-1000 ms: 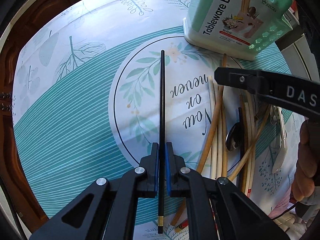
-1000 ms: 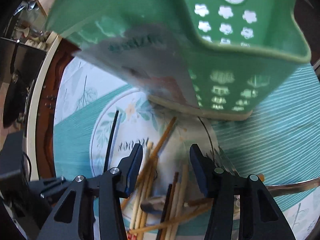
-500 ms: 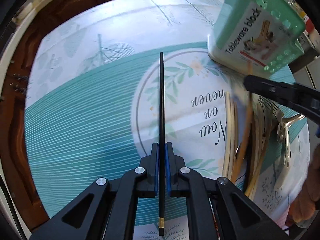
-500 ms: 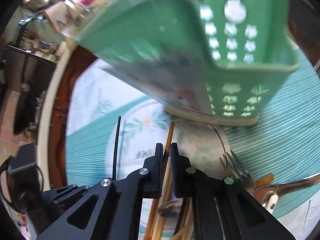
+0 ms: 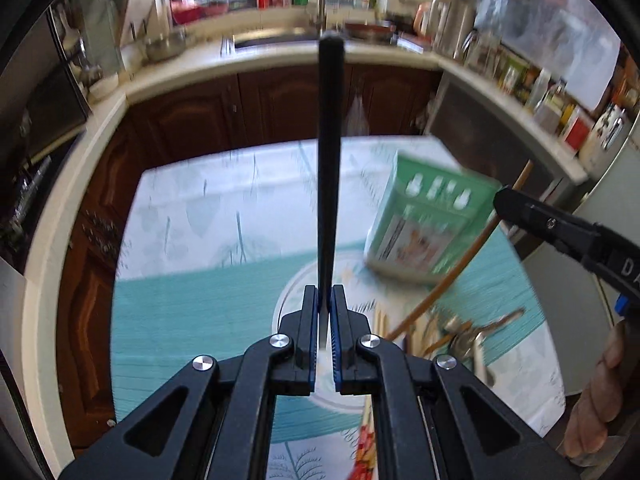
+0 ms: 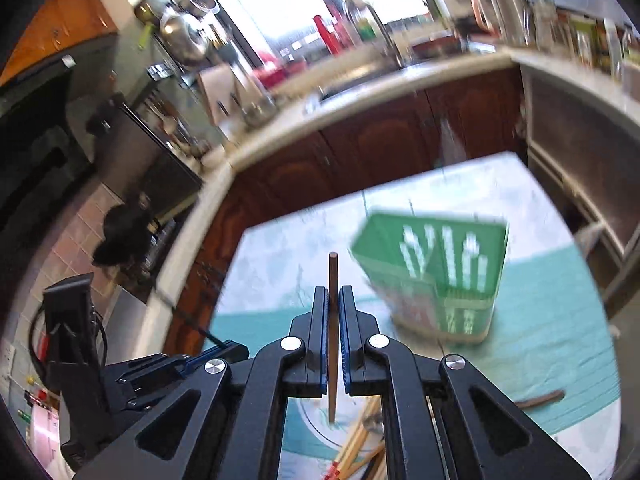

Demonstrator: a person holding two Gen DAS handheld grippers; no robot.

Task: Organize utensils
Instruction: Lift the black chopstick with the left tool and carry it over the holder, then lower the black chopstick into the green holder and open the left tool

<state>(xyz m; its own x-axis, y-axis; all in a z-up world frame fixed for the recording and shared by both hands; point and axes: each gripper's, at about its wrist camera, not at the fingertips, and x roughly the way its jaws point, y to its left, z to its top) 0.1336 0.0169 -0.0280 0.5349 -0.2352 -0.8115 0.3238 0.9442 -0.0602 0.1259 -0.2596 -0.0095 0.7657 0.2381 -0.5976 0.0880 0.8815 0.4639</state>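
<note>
Left wrist view: your left gripper [image 5: 325,300] is clenched on a black chopstick [image 5: 330,160], which sticks straight out past the tips, above the table [image 5: 180,300].
Right wrist view: your right gripper [image 6: 333,308] is clenched on a brown chopstick [image 6: 333,276]; its end pokes a little beyond the tips and its other end shows below the pads.
Right gripper, side on: in the left view it [image 5: 504,202] enters from the right, the brown chopstick [image 5: 460,268] slanting down from it toward the pile.
Hand: part of your right hand [image 5: 600,392] shows at the right edge of the left view.
Holder: the green holder [image 5: 432,228] stands upright on the cloth, ahead and to the right of both grippers; blurred in both views [image 6: 436,276].
Pile: loose chopsticks [image 6: 360,432] and metal cutlery [image 5: 468,336] lie on the table just below the right gripper.
Left gripper, from the right view: it [image 6: 224,350] sits low at the left, its tips blurred.
Background: a kitchen counter [image 5: 280,56] runs behind the table.
</note>
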